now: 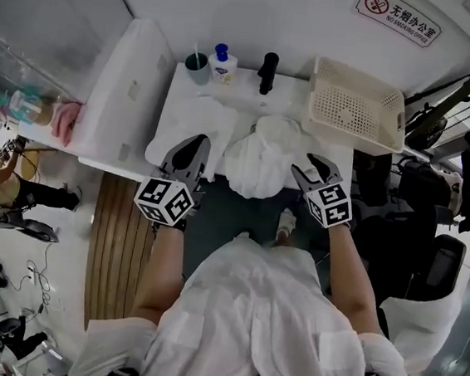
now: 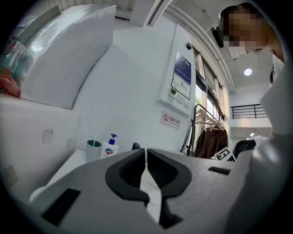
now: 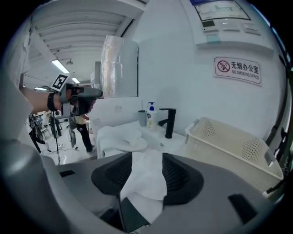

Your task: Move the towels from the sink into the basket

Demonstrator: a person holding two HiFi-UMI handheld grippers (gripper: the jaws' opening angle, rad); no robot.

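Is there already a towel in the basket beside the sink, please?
No, in the head view the basket shows only its bare perforated bottom.

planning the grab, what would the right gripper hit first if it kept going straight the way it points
Probably the heaped white towel, showing between the right gripper's open jaws; depth is unclear.

White wall (image 1: 261, 19) carries no-smoking sign (image 1: 399, 17). Framed notice (image 2: 181, 81) just above sign. White counter (image 1: 173, 105) below sign. Clothes rail (image 2: 206, 121) right of sign, windows (image 2: 209, 87) above it. Wood-slat floor strip (image 1: 117, 237) well below sign, leftward. Ceiling strip light (image 3: 58, 65) lit, far left of sign.
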